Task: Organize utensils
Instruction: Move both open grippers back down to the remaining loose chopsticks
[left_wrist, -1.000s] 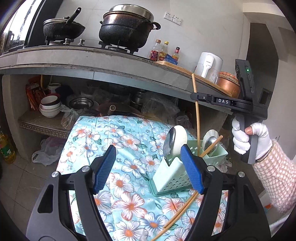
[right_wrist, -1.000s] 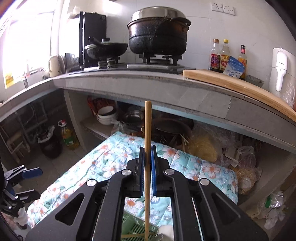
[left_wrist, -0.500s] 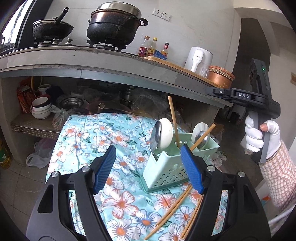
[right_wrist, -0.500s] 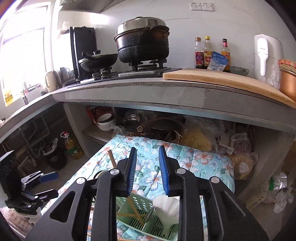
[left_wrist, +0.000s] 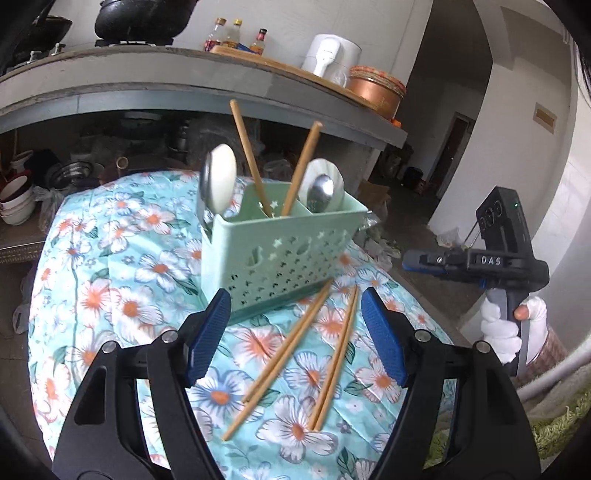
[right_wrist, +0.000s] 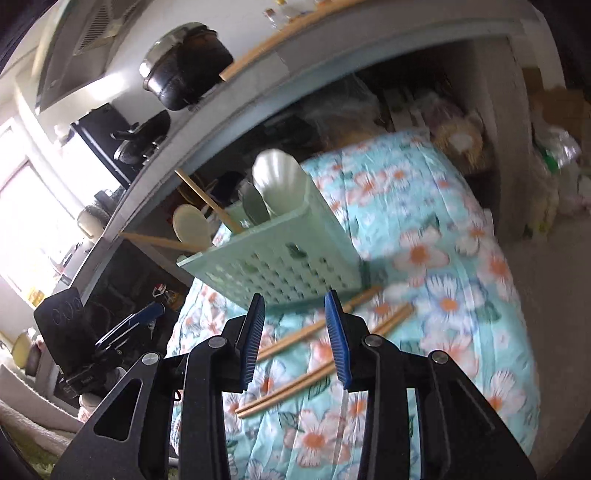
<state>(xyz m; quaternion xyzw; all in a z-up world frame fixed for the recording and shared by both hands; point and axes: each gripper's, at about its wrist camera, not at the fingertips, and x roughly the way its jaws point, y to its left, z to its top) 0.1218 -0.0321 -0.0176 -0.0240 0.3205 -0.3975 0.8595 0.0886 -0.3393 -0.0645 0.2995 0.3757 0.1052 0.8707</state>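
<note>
White letters "DAS" read clearly on the black handheld right gripper (left_wrist: 421, 260); nothing else here is legible.

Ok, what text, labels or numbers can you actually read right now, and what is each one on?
"DAS": white letters on the black body of the right tongs, seen from the left wrist.
Bottle labels on the counter: too small to read.
Wall plaque at right: blurred.
Right wrist view: nothing readable.
</note>
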